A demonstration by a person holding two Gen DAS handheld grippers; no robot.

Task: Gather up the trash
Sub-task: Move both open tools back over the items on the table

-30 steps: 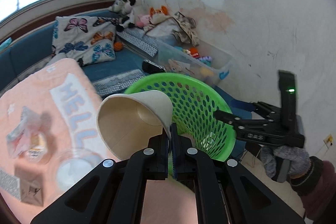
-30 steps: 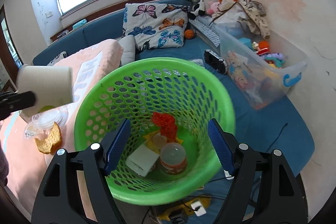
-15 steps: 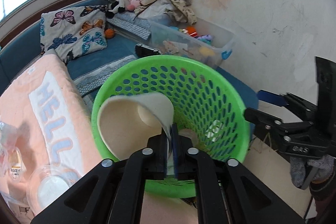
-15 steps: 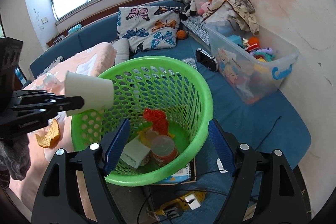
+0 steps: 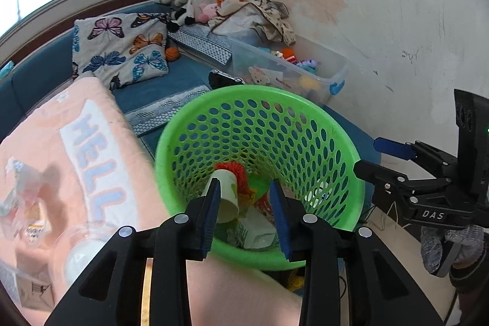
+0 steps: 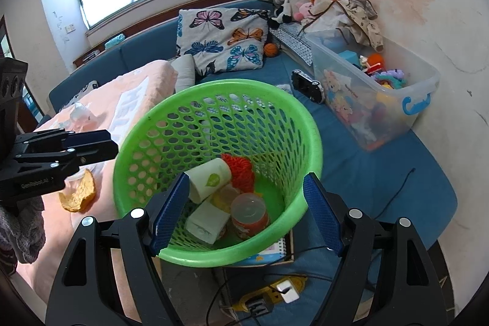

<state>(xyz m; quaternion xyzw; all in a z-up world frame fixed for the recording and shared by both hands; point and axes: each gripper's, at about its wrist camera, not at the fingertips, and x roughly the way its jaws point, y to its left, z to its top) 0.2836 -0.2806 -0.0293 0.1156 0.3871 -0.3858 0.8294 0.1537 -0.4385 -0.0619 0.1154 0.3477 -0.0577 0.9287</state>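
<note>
My left gripper [image 5: 244,214] hangs over the near rim of the green basket [image 5: 342,139], jaws parted with nothing between them. The paper cup [image 6: 209,179] lies on its side inside the basket, on top of the other rubbish: an orange net [image 6: 241,171], a white carton [image 6: 207,222] and a clear-lidded tub [image 6: 249,214]. Its long axis runs roughly from the basket floor up toward the left wall, open mouth toward me; in the left view the cup [image 5: 226,197] sits just ahead of and below the left finger.

My right gripper [image 6: 246,213] is spread wide, its blue pads either side of the basket's near wall but apart from it, gripping nothing.

What remains to collect lies to my left on the peach blanket [image 5: 45,142]: a bitten crust [image 6: 78,193], a clear round lid [image 5: 71,252] and crumpled plastic wrap [image 5: 18,188]. The left gripper is clearly nearer all of these; I judge the next reach swings left and back from the basket, and the crust lies closest.

Readable writing: "HELL" in pale blue on the blanket, "DAS" on the right gripper body seen from the left view, "GenRoboAI", as best I can read it, on the left one seen from the right. The cup bears a green leaf mark; no words legible.
</note>
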